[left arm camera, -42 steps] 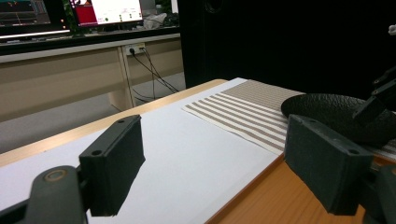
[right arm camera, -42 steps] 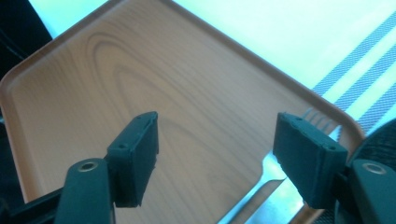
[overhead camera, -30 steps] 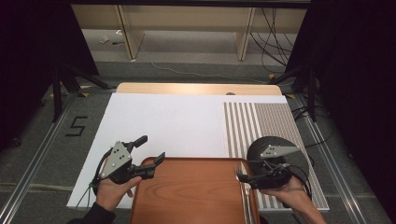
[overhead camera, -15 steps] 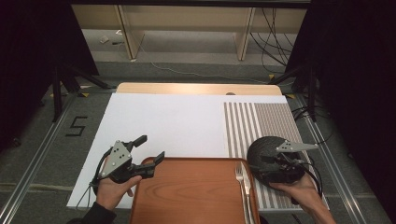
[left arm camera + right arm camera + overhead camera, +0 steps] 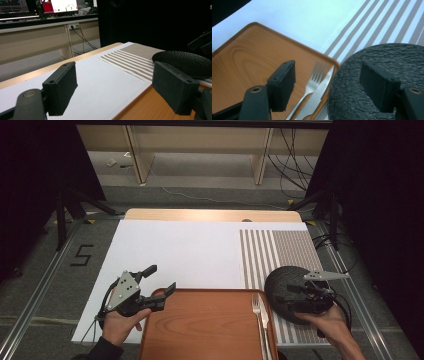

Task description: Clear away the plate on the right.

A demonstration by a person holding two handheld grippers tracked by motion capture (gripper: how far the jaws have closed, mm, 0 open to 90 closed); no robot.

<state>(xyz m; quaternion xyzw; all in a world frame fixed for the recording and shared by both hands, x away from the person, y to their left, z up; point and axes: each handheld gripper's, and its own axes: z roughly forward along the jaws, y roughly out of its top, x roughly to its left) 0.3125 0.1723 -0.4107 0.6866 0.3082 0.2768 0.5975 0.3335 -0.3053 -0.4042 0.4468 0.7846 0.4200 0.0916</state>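
Note:
A brown wooden tray lies at the near edge of the table. A fork and a knife lie side by side along its right edge. To the tray's right a black textured plate rests on the striped mat. My right gripper hovers over the plate, open and holding nothing. In the right gripper view its jaws straddle the fork, the knife and the plate's rim from above. My left gripper is open at the tray's far-left corner, with nothing between its jaws.
A white sheet covers most of the table. Bare wood shows along the far edge. Metal rails and cables run on the floor around the table. In the left gripper view the plate and the striped mat lie ahead.
My right gripper has moved to the right, from over the tray's right edge to over the black plate. The fork now shows on the tray. The left gripper has stayed put.

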